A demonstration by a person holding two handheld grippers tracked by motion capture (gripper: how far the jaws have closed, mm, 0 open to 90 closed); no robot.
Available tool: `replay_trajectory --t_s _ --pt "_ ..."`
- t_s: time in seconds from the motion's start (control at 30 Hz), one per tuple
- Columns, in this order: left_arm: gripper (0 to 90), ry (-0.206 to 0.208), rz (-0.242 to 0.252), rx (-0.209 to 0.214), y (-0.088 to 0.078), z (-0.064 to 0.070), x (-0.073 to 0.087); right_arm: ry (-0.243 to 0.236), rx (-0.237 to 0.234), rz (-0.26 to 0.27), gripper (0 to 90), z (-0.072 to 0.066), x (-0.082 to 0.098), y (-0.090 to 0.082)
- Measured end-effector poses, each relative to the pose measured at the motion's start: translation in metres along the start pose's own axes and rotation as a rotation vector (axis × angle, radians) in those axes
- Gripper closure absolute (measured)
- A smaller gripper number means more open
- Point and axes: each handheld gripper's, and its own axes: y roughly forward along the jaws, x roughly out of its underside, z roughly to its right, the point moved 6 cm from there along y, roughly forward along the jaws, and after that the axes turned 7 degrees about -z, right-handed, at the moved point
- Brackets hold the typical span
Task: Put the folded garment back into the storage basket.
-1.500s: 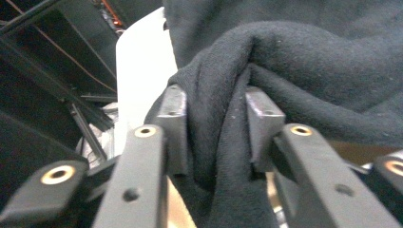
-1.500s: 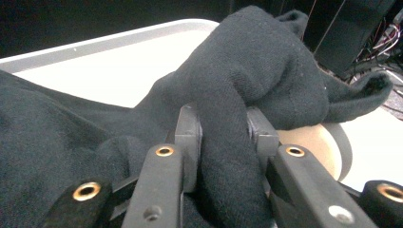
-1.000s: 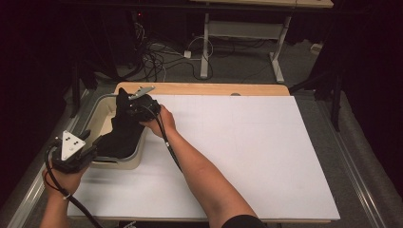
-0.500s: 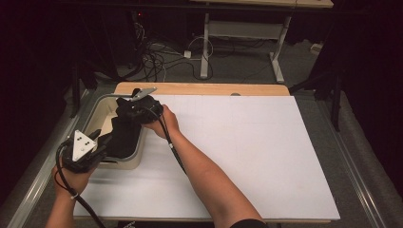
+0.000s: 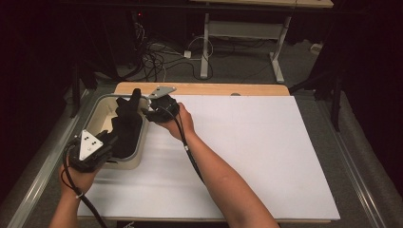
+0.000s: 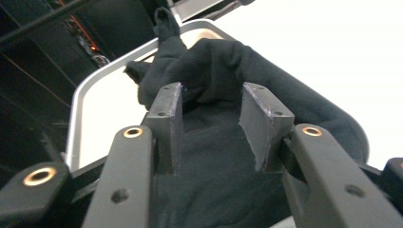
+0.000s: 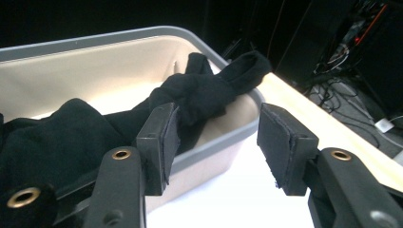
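A black garment (image 5: 126, 127) lies heaped in a beige bin with a grey rim (image 5: 101, 101) at the table's left. One end of it sticks up over the far rim. My left gripper (image 5: 113, 141) reaches into the bin's near end. In the left gripper view the left gripper (image 6: 214, 102) straddles a bulge of the garment (image 6: 214, 57); its jaws have just been closing a little and their inner faces still show bare. My right gripper (image 5: 144, 111) hovers at the bin's right rim. There the right gripper (image 7: 218, 128) has just been opening, with nothing between its jaws, and the garment (image 7: 204, 90) drapes beyond.
A white sheet (image 5: 247, 142) covers the table to the right of the bin, with a wooden strip (image 5: 204, 89) along the far edge. Cables (image 5: 157, 59) and a metal table frame (image 5: 209, 47) are on the floor beyond. The person's right forearm (image 5: 214, 171) crosses the sheet.
The right gripper drew back to the right off the bin, rose slightly and opened, leaving the garment's end on the rim. The left gripper edged closer to the garment.
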Motion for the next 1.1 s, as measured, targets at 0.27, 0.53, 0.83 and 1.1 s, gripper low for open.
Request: replay_trajectory --t_s 0.27,0.53,0.83,1.1 --pt "67.7 -0.001 -0.017 0.018 0.000 0.001 -0.003 -0.033 0.041 0.018 46.3 0.005 0.012 -0.031" --pt "75.9 -0.009 0.019 0.061 -0.002 -0.003 -0.032 -0.058 0.075 0.073 40.9 0.014 0.035 -0.085" --pt "81.8 0.059 -0.059 0.078 0.029 -0.012 -0.065 -0.039 0.132 0.125 35.2 0.027 0.081 -0.145" --pt "81.8 0.067 -0.203 0.099 0.078 -0.023 -0.068 -0.068 0.198 0.089 34.5 0.034 0.147 -0.196"
